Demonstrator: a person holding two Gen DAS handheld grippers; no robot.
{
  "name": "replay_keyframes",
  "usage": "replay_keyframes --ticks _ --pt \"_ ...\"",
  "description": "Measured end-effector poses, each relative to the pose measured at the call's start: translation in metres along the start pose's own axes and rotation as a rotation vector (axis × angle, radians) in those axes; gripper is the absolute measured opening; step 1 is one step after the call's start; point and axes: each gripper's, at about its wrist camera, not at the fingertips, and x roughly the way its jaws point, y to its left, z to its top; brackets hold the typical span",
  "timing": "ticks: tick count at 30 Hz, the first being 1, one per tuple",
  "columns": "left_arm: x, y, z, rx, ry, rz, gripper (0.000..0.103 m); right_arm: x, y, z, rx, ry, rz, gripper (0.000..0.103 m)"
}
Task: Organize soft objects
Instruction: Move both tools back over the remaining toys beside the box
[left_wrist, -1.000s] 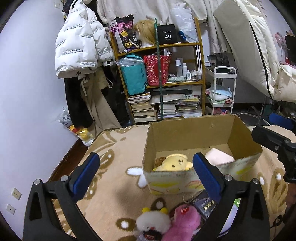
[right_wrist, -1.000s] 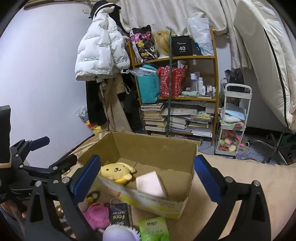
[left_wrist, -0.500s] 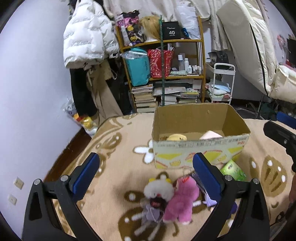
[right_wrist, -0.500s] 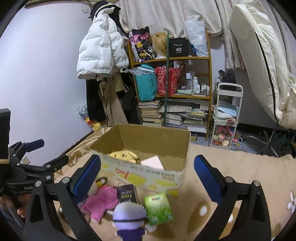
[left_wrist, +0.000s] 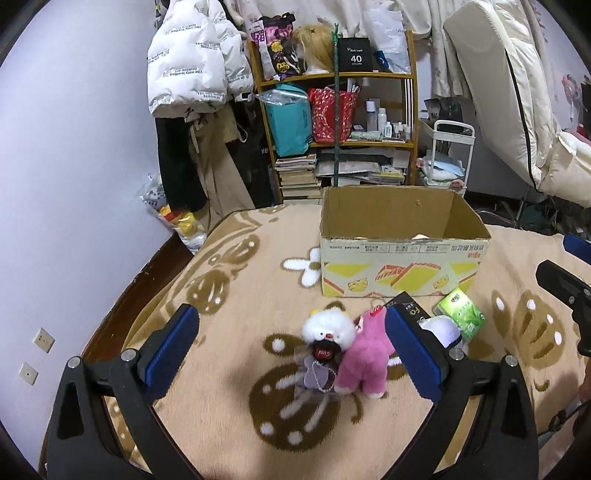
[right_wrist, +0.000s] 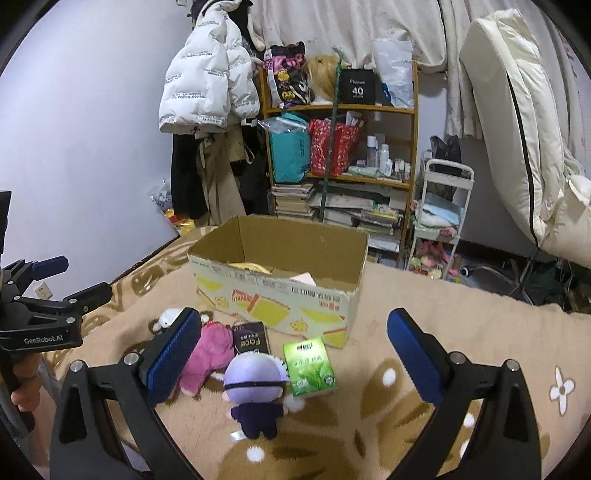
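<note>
A cardboard box (left_wrist: 402, 271) (right_wrist: 280, 299) stands on the patterned blanket, with a yellow plush (right_wrist: 251, 266) and a pale soft item (right_wrist: 304, 277) just showing inside. In front of it lie a white-haired doll (left_wrist: 327, 343), a pink plush (left_wrist: 365, 363) (right_wrist: 208, 354), and a lavender-haired doll (right_wrist: 255, 391). My left gripper (left_wrist: 291, 354) hangs open above the white-haired doll and pink plush. Near the lavender-haired doll my right gripper (right_wrist: 295, 362) is open and holds nothing.
A green tissue pack (right_wrist: 308, 363) (left_wrist: 460, 312) and a dark "Face" packet (right_wrist: 251, 339) lie by the box. Behind are a cluttered shelf (left_wrist: 340, 133), a white trolley (right_wrist: 441, 221), hanging coats (left_wrist: 195, 77) and a mattress (right_wrist: 517, 122). The blanket's left edge (left_wrist: 155, 266) drops to the floor.
Both grippers have drawn back and lowered from the box, so the toys on the blanket now lie between the fingers. The box contents have dropped almost out of sight.
</note>
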Motion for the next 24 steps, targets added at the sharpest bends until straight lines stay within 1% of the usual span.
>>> replay_keyframes --ticks 6,17,24 --pt "0.014 0.001 0.001 -0.011 0.042 0.001 0.1 0.011 -0.003 -0.002 0.009 0.031 -0.018 0.103" --pt "0.056 0.008 0.005 -0.058 0.143 -0.017 0.1 0.051 -0.017 -0.001 0.067 0.102 -0.017 0.103" --pt "0.082 0.012 0.01 -0.077 0.187 -0.019 0.1 0.076 -0.026 -0.001 0.102 0.141 -0.028 0.103"
